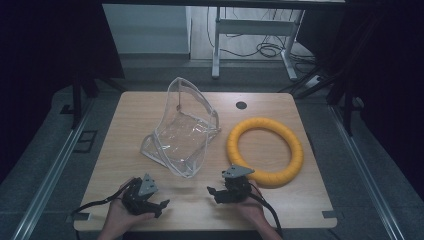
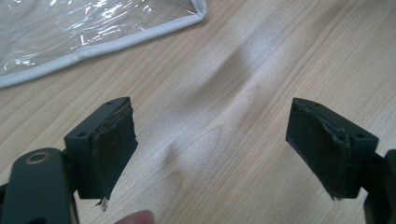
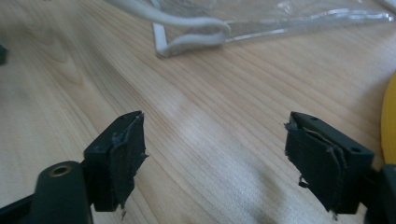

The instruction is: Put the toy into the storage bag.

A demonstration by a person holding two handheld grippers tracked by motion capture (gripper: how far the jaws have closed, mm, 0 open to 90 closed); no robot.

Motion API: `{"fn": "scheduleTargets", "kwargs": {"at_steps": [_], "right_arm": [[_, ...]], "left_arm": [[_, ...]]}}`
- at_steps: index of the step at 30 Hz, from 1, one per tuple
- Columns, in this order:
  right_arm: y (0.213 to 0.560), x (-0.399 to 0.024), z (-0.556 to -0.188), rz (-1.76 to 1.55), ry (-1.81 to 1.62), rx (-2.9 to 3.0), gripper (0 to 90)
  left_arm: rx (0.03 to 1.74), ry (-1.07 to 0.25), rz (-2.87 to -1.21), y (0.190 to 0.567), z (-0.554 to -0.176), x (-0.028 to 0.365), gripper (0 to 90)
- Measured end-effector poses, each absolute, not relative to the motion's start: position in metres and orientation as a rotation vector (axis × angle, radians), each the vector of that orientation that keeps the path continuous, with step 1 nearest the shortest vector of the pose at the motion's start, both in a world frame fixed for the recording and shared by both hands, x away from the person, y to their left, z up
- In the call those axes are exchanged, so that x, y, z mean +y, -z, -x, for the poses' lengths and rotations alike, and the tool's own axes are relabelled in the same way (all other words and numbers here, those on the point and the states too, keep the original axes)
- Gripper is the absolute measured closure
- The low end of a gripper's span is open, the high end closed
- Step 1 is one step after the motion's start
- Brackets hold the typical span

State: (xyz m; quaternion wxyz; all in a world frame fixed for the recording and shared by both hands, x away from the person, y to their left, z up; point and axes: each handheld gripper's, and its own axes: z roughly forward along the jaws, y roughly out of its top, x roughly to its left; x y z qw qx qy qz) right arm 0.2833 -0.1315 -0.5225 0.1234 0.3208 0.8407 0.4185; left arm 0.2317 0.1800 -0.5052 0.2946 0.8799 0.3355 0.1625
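High view: clear plastic pouch with white piping (image 1: 182,127) mid light wooden worktop (image 1: 280,200), yellow foam ring (image 1: 265,151) just beside pouch. Left tool (image 1: 159,205), right tool (image 1: 214,192) near pouch's front edge.

Left gripper view: left tool (image 2: 210,144) wide open, empty; slick film may slip from worn pads.

Right gripper view: right tool (image 3: 215,158) wide open, empty; may bump ring (image 3: 389,121).

A light wooden table (image 1: 135,107) stands on grey floor (image 1: 47,165), with a white-legged desk frame (image 1: 252,27) and tangled cables (image 1: 267,49) beyond.
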Motion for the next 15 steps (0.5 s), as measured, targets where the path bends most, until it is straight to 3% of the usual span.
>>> {"fn": "scheduleTargets", "kwargs": {"at_steps": [3, 6, 15], "right_arm": [[0.52, -0.133, -0.283, -0.92, -1.245, 2.434, 21.5], [0.513, -0.132, -0.277, -0.944, -1.267, 2.319, 28.8], [0.509, -0.134, -0.279, -0.887, -1.281, 2.394, 29.1]], "left_arm": [[0.891, -0.431, -2.347, 0.505, -0.231, 0.18, 15.8], [0.887, -0.425, -2.333, 0.504, -0.231, 0.18, 15.8], [0.895, -0.434, -2.327, 0.504, -0.231, 0.18, 15.8]]}}
